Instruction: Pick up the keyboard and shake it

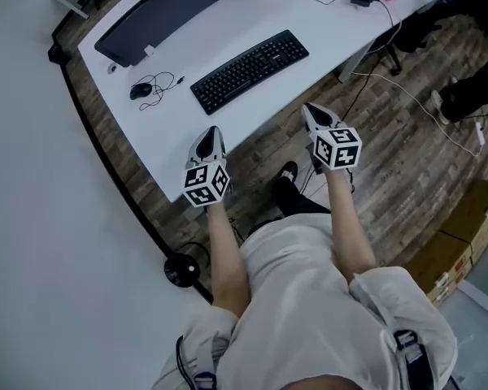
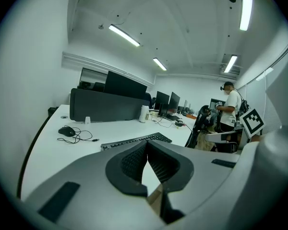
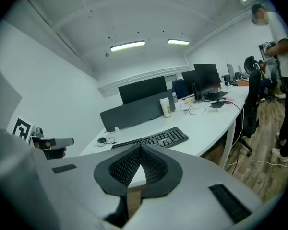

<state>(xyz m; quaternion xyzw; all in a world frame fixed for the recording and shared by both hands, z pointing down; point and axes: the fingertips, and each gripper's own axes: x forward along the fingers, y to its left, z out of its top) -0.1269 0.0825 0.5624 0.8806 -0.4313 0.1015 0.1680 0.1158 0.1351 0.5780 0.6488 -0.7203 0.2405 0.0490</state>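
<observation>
Judging from the layout, the step in hand is the approach, with nothing picked up yet. The black keyboard (image 1: 250, 70) lies flat and angled on the white desk (image 1: 228, 23), close to its front edge. A wired mouse (image 1: 141, 90) sits off its left end and a dark monitor (image 1: 167, 10) stands behind.

The left gripper (image 1: 212, 132) and right gripper (image 1: 310, 109) are both held out in front of the person, one toward each end of the keyboard, apart from it and not touching. In the head view the left tip overlaps the desk's front edge and the right tip stops just short of it.

Both pairs of jaws are pressed together at the tips with nothing between them, as each gripper view shows. In both views the keyboard lies beyond the closed tips, dead ahead for the left and slightly right of centre for the right.

The next move likely calls for spreading both jaws and bringing one gripper to each short end. Each should then pinch the thin edge firmly — a loose hold could slip once the shaking starts — and lift the keyboard level off the desk.
</observation>
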